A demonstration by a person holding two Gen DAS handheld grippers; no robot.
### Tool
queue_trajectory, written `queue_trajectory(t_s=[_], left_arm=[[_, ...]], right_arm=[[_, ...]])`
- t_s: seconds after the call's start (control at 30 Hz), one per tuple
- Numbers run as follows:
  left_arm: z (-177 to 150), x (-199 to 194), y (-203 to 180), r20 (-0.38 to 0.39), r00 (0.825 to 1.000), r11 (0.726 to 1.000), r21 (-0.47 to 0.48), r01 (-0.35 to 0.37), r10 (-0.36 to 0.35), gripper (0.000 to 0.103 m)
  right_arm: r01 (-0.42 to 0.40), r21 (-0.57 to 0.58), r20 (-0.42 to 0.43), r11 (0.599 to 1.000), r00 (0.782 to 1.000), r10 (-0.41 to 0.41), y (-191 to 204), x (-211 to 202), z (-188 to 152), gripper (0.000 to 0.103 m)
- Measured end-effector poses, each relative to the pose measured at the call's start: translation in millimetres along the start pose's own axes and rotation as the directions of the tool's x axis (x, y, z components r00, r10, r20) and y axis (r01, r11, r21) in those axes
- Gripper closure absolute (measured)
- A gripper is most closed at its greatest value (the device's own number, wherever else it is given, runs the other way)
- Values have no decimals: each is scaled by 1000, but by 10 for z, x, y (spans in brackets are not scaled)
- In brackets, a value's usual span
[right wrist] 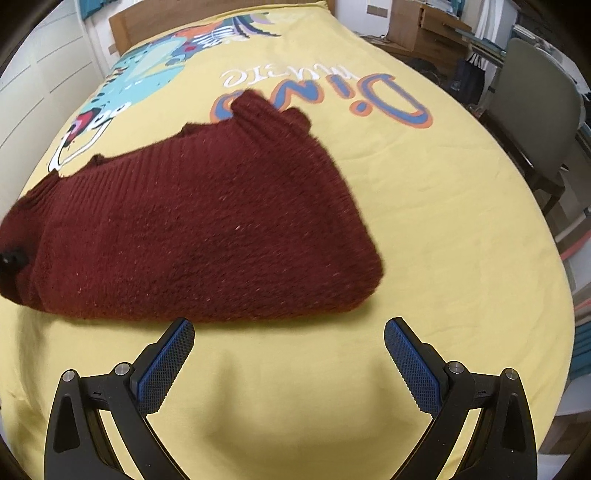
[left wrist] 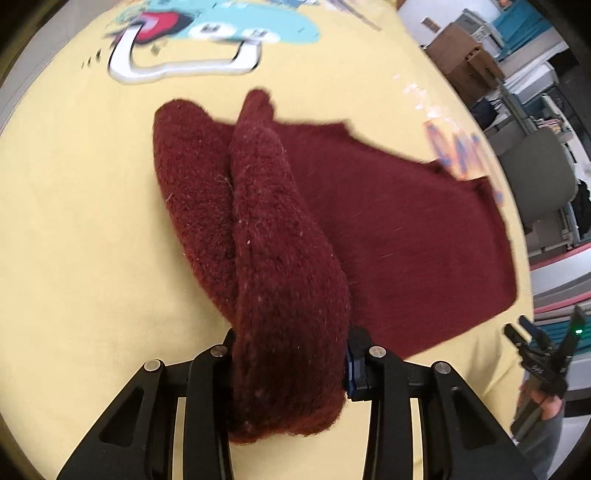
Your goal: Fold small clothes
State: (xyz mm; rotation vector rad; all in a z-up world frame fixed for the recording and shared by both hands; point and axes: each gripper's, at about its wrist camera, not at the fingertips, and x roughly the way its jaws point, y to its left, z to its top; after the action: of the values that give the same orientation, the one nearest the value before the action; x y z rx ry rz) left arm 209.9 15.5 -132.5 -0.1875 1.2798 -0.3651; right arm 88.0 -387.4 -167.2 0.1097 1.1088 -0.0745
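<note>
Your left gripper (left wrist: 291, 369) pinches a fold of the sweater (left wrist: 388, 229); your right gripper (right wrist: 288, 362) hangs wide open, empty, beside it.

Bed with yellow printed sheet (right wrist: 424, 206), cartoon dinosaur graphic (right wrist: 155, 62) far left, "Dino" lettering (right wrist: 373, 98) far centre-right, wooden headboard (right wrist: 155, 18) at far end. Dark red knit sweater (right wrist: 192, 229) lies on sheet, centre-left, one part raised off it at left.
</note>
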Motion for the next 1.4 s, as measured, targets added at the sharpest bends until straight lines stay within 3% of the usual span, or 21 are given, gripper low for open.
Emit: queue_trajectory(t_s=[0.17,0.37,0.67,0.8,0.9,1.07,1.2,1.27,1.33,1.4], left_arm=[[233,-312,-484,22,999,997,56,45,-47,73],[440,-309,-1354,24,998,987,155,48,-52,74],[592,516,-2726,-18,1000,955,294,28,-24,75],[416,1094,-3101,-47,994,928,365,-73,97,75],[272,1402,-3121,-73,982,920,367,-136,174,73],[286,1534,-3117,-56,978,931,323,-172,200,65],[283,1497,-3139,-47,972,924,324,-204,231,55],[286,1401,-3143,-42,977,933,308,-185,208,44],[294,1304,-3134,-39,985,946,286,-151,169,24],[302,1181,-3089,-33,989,955,265,-133,146,17]], right_arm=[[18,39,4,999,1000,-18,-251,-138,64,0],[29,86,12,996,999,-31,-663,-313,142,0],[44,131,62,990,997,-53,-1152,-570,141,0],[47,151,34,987,998,-52,-1274,-504,53,0],[35,161,5,986,999,-36,-1333,-411,-24,0],[21,166,-30,986,999,-16,-1330,-250,-107,0],[10,176,-43,984,999,-2,-1333,-198,-149,0],[9,176,-47,984,999,0,-1322,-190,-158,0],[10,170,-49,985,999,-1,-1310,-198,-163,0],[10,167,-49,986,999,-2,-1295,-209,-163,0]])
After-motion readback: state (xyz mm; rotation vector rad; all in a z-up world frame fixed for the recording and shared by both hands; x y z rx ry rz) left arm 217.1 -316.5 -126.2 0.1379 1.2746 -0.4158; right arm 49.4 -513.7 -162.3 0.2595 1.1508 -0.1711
